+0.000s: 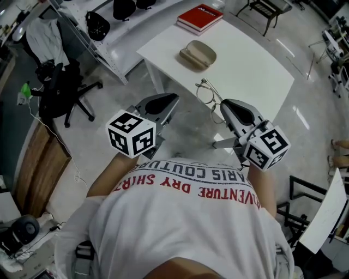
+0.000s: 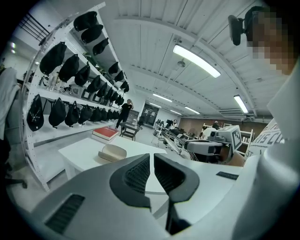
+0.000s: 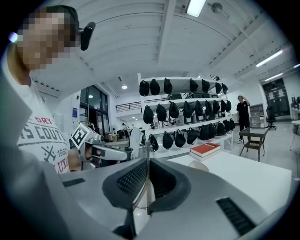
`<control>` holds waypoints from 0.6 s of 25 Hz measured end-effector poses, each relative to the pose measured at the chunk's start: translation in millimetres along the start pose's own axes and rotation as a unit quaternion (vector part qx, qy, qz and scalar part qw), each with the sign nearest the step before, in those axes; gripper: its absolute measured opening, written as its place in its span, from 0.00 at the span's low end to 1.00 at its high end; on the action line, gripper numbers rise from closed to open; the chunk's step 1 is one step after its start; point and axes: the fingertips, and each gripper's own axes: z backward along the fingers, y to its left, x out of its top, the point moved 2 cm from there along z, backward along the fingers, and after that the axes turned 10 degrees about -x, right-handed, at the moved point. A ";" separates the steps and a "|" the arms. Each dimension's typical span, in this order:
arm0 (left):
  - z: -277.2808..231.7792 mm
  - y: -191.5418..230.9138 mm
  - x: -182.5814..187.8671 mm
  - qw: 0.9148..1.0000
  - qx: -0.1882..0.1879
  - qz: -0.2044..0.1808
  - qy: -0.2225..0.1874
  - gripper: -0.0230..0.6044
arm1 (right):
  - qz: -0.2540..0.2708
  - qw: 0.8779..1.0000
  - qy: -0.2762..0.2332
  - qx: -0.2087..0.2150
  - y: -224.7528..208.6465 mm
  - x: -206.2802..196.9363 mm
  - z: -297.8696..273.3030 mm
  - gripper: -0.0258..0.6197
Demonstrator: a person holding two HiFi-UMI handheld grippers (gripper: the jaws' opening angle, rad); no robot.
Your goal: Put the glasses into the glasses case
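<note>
A beige glasses case (image 1: 198, 54) lies closed on the white table (image 1: 251, 71); it also shows in the left gripper view (image 2: 112, 152) and, partly hidden, in the right gripper view (image 3: 200, 165). My right gripper (image 1: 223, 104) is shut on thin wire-framed glasses (image 1: 208, 92), holding them in the air off the table's near edge. The wire frame runs between its pads (image 3: 147, 185). My left gripper (image 1: 165, 102) is beside it to the left, shut with nothing in it (image 2: 152, 161). Both grippers are short of the table.
A red book (image 1: 199, 17) lies at the table's far end, beyond the case. Shelves of black bags (image 2: 70, 70) line the wall on the left. An office chair (image 1: 65, 90) stands to the left, a dark chair (image 1: 267, 8) beyond the table.
</note>
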 end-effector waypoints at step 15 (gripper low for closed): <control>-28.1 62.5 10.8 1.000 -0.015 -0.002 0.010 0.11 | -0.002 0.999 0.022 -0.027 -33.1 -9.5 -59.8 0.09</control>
